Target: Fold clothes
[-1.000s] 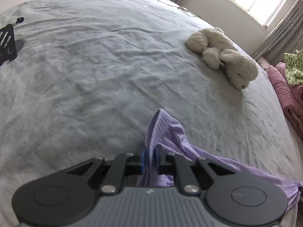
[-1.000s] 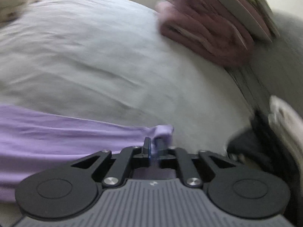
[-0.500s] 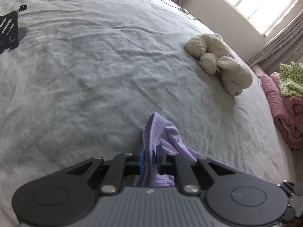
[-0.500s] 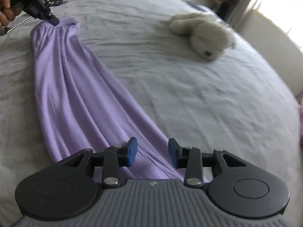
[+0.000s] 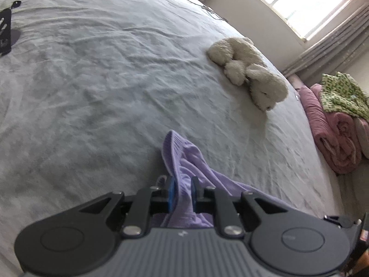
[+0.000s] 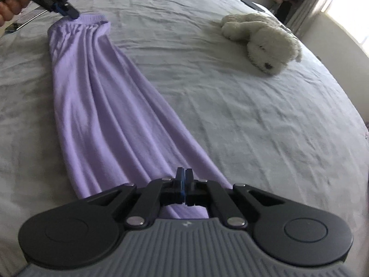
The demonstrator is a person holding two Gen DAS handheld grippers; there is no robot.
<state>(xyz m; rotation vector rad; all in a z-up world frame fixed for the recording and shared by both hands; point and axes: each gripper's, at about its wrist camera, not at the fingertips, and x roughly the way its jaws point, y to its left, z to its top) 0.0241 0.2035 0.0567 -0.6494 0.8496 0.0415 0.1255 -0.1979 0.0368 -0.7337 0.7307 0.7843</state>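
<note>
A long purple garment (image 6: 110, 106) lies stretched out on the grey bed (image 6: 253, 127). Its elastic waistband (image 6: 92, 19) is at the far end. My left gripper (image 6: 69, 13), held by a hand (image 6: 8, 2), is at that waistband. In the left wrist view the bunched waistband (image 5: 182, 161) stands between the blue pads of my left gripper (image 5: 182, 189). Those jaws are opening, and the cloth still fills the gap. My right gripper (image 6: 184, 182) is shut over the garment's near end. No cloth shows between its pads.
A white plush toy (image 6: 263, 37) lies on the bed to the right of the garment. Folded pink bedding (image 5: 334, 133) and a green patterned cloth (image 5: 343, 94) are stacked beyond the bed's right edge. A black stand (image 5: 4, 32) sits at the far left.
My right gripper let go of the purple cloth end, swung round to face along the garment, opened, then shut over its near end. The left jaws widened a little around the waistband.
</note>
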